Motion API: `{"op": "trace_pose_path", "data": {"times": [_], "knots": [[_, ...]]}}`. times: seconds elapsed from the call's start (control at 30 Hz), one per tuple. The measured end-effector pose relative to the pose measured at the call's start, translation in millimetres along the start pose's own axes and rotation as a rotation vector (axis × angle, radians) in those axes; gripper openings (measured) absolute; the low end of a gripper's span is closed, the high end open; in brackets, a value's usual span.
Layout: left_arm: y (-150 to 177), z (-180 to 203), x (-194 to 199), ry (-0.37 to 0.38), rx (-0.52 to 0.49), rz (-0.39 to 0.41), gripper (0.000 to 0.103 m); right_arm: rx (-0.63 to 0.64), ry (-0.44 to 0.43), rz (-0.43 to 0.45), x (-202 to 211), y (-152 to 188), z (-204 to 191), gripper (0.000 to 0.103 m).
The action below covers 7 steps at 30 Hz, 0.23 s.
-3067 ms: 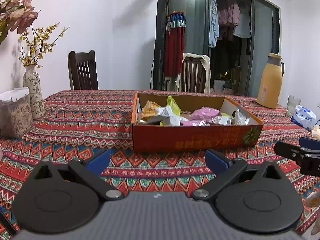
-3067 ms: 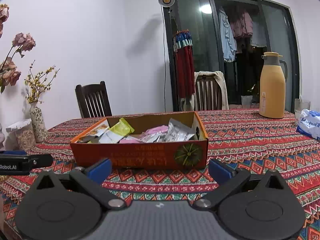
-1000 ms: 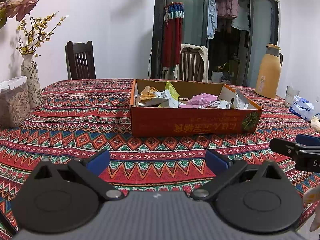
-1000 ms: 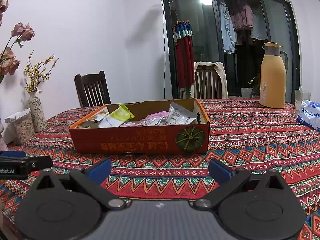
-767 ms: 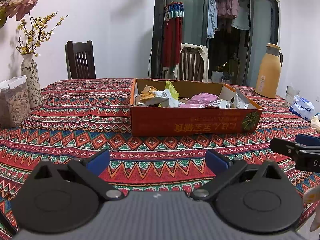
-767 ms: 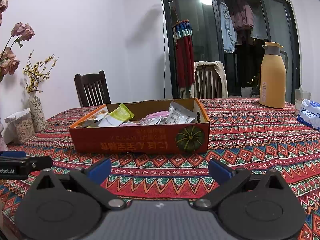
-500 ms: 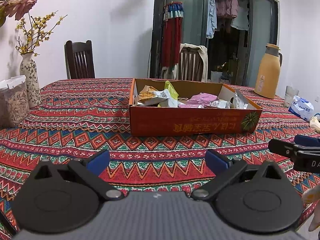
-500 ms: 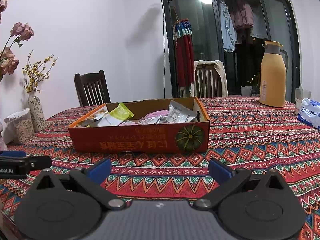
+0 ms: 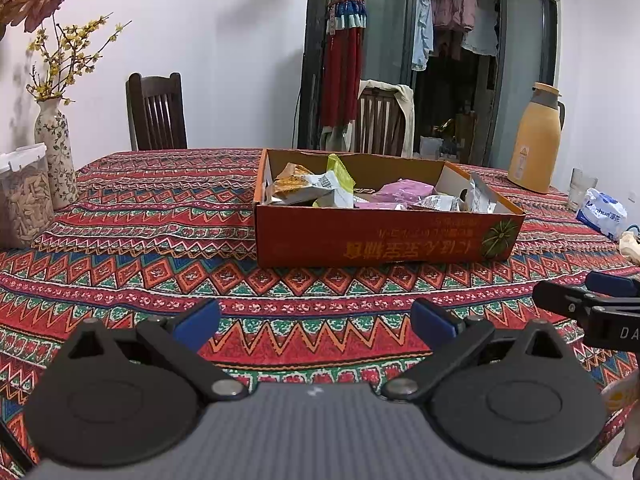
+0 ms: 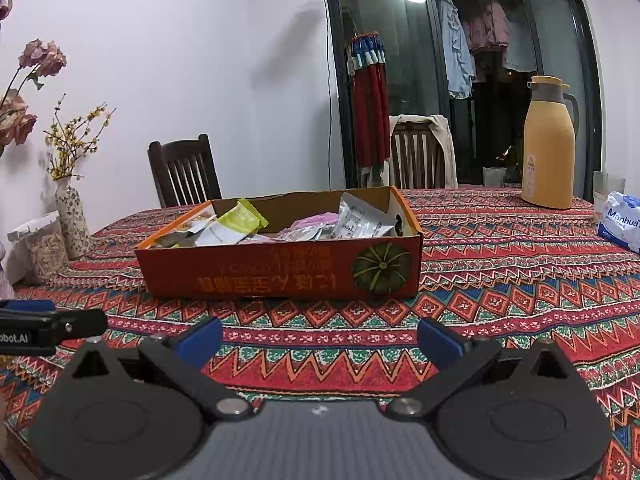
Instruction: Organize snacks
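Both the left gripper and right gripper hover empty with fingers apart, ready for the snack packets at twelve o'clock in the orange cardboard box.

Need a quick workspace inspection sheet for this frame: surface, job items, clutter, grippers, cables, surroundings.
Surface: table under a patterned red cloth.
Job's things: orange cardboard box near the middle, open-topped, holding loose snack packets.
Clutter: orange thermos, glass, tissue pack, lidded jar, flower vase.
Grippers: left gripper and right gripper both open, empty, short of the box.
Cables: one thin cord down the wall by the glass door.
Surroundings: two wooden chairs, hanging laundry behind the door.
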<state>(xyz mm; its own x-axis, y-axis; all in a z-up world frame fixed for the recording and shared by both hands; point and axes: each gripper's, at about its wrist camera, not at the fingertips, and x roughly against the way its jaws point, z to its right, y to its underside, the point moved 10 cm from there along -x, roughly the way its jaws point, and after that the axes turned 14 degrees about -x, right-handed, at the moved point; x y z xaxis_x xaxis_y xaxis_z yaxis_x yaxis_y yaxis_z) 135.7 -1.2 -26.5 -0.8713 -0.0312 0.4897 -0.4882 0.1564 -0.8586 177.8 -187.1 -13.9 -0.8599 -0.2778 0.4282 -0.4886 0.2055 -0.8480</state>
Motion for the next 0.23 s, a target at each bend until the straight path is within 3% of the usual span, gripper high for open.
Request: {"op": "trace_pose_path", "data": {"times": [0.23], "knots": [[-0.7,-3.3,-1.6,0.004,0.014,0.005,0.103,-0.006,0.005,-0.017,-4.1,3.3,1.7,0.103]]}}
